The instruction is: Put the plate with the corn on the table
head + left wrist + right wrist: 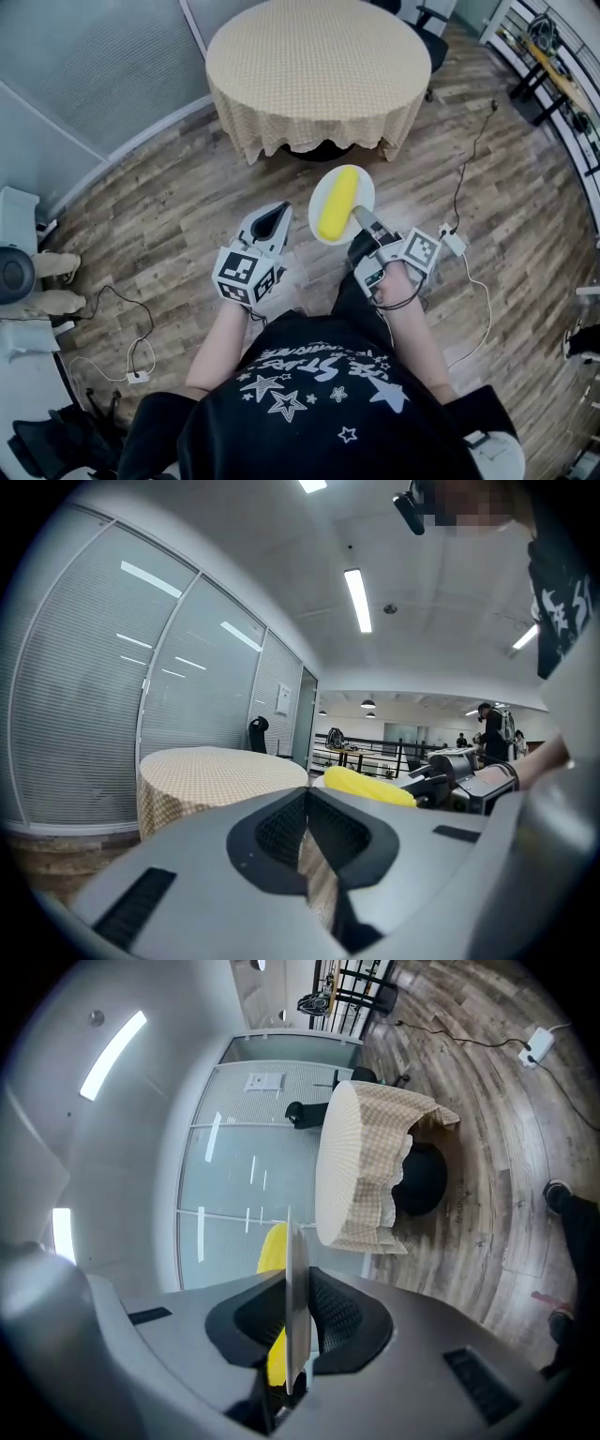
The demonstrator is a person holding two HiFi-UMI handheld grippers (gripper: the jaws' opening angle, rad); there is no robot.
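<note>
Ahead at twelve o'clock stands the round table (pixel 319 66), its checked cloth hanging in folds over the near edge and nothing on it that I can see. The plate (pixel 365 186) is not there yet. It hangs in the air over the wooden floor, short of that edge, with the corn (pixel 337 202) lying lengthwise across it.

My right gripper (pixel 361 217) has the plate by the rim at its five o'clock side. In the right gripper view the plate (pixel 296 1288) sits edge-on between the pads, pinched from both faces, with the corn (pixel 273 1251) on one side of it. My left gripper (pixel 277 214) floats just beside the plate at its nine o'clock. Its jaws meet at the tips with nothing between them.

So I judge the pick-up done and the carry, set-down and release all to come.

The path straight ahead looks open. The plate will have to clear the cloth's drooping hem and land well inside the tabletop, which has room everywhere. A cable (pixel 469 159) trails over the floor at two o'clock and a chair (pixel 429 39) stands behind the table at one o'clock, both off my line. With only one rim gripped, I would keep the plate level so the corn does not roll.
</note>
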